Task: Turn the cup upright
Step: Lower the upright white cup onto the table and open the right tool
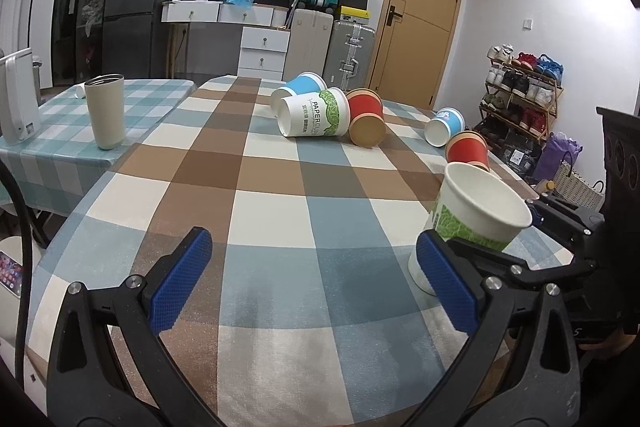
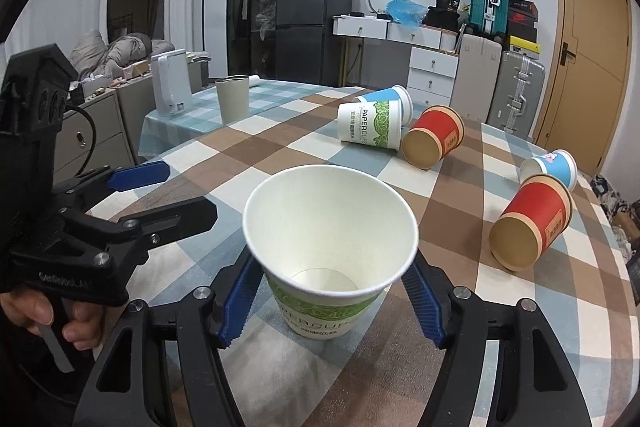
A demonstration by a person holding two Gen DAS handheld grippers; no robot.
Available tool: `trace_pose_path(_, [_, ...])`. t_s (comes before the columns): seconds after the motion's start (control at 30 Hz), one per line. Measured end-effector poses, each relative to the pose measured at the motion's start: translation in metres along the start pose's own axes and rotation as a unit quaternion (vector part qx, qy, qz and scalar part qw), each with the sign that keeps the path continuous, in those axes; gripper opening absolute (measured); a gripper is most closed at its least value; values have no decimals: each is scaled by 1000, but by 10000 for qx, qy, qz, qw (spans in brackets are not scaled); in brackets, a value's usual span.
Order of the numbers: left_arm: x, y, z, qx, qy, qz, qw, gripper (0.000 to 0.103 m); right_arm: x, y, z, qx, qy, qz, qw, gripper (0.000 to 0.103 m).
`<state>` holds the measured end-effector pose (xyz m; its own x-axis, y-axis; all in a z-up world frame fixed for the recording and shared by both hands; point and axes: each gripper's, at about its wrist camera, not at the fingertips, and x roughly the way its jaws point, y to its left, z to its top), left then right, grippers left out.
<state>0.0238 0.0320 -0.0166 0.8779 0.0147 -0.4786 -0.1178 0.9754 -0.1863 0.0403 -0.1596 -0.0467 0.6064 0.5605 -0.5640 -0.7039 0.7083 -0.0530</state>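
Checked cloth in brown, cream and blue covered the table (image 2: 208,155) under both my tools. Far to the left, on a second, teal-checked table (image 1: 56,131), stood a white appliance (image 1: 18,95) and a beige steel tumbler (image 1: 105,111), well apart from everything I was handling. My left gripper (image 1: 316,283) hovered low over bare cloth with its jaws wide apart and nothing between the blue pads (image 1: 180,283).

Farther back, near the middle of the table, three paper cups lay on their sides in a cluster: a blue cup (image 2: 394,99) behind, a green-and-white cup printed PAPERCUPS (image 2: 370,123) touching it in front, and a red cup (image 2: 434,137) just beside that one, its brown base turned toward me.

The cup I was working on, a green-and-white paper cup (image 2: 330,239), stood upright on the cloth with its mouth open to the ceiling, tilted only slightly in the lens. My right gripper (image 2: 330,307) had its jaws at either side of the cup's lower wall; whether the pads were pressing the paper or only standing close, I could not tell.

To the right, near the table's edge, a second blue cup (image 2: 554,167) and a second red cup (image 2: 530,223) lay on their sides, close together.
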Motion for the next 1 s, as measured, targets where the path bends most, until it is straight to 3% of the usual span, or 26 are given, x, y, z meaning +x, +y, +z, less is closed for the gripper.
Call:
trace_pose_path(0.23, [-6,-9,0,108,-140,-138,9997,102,-27,-15,-9,149,-467,208,9986,102])
trace_pose_path(0.43, [-13,-16,0,150,-247,-290,9992,102,-52,-37,-19,483,-889,589,9931,103])
trace_pose_path(1.0, [-12,-35,-10,559,-194,-369,9976,102,-68,-50,-31,585,-1249,602,9886,103])
